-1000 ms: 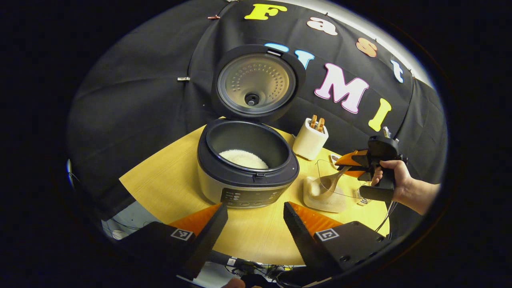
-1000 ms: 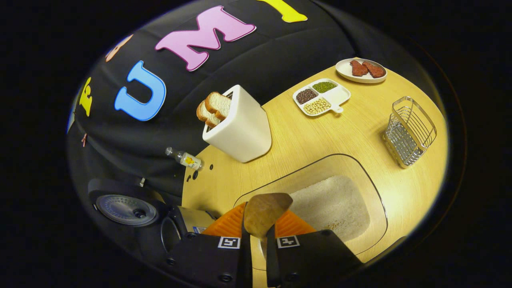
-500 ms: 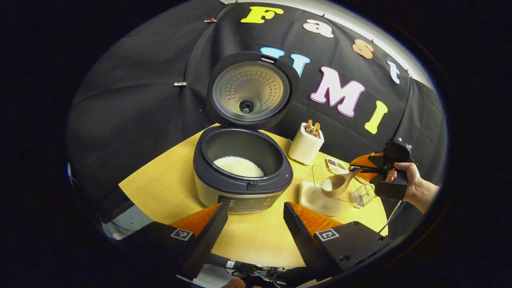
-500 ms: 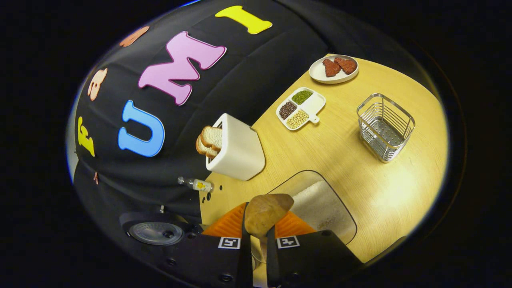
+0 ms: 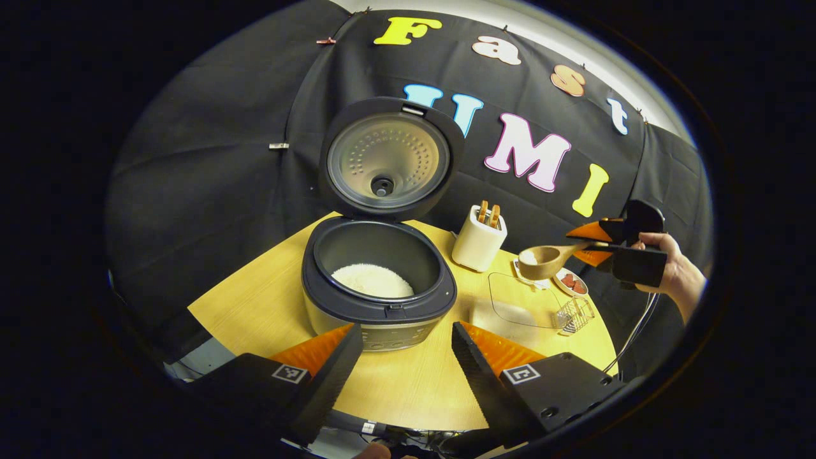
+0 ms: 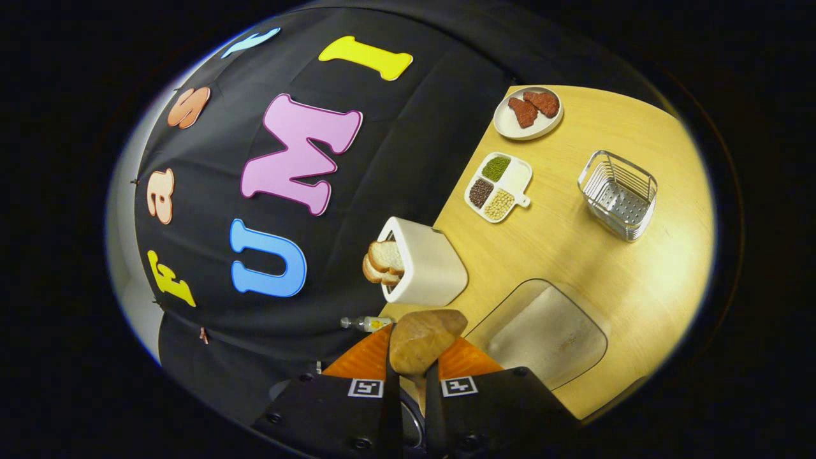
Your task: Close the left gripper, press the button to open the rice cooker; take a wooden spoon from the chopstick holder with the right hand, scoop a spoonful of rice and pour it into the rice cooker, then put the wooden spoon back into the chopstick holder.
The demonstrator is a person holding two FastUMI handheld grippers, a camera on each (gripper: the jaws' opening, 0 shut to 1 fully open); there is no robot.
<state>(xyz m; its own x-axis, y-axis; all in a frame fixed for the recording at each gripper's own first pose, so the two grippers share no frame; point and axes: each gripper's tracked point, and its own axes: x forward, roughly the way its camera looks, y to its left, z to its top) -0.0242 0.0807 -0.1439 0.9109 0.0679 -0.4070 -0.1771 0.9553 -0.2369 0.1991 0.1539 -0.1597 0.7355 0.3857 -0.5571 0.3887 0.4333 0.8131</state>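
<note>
The rice cooker (image 5: 376, 299) stands open with its lid (image 5: 386, 159) upright and white rice (image 5: 371, 280) in the pot. My left gripper (image 5: 407, 331) hangs open in front of it, holding nothing. To the right, a hand holds my right gripper (image 5: 612, 245), shut on the handle of the wooden spoon (image 5: 539, 260). The spoon's bowl carries rice above the clear rice container (image 5: 519, 306). In the right gripper view my right gripper (image 6: 411, 373) grips the spoon (image 6: 424, 338) above the rice container (image 6: 545, 331). The metal wire holder (image 6: 618, 194) stands empty.
A white toaster (image 6: 424, 268) with bread slices stands between cooker and container, also toaster (image 5: 478, 239). A divided dish of beans (image 6: 497, 188) and a plate of meat (image 6: 529, 111) sit near the wall. A small bottle (image 6: 366, 323) lies by the table's edge.
My right gripper has lifted the spoon with rice up out of the rice container. My left gripper has drawn back a little from the cooker and stays open.
</note>
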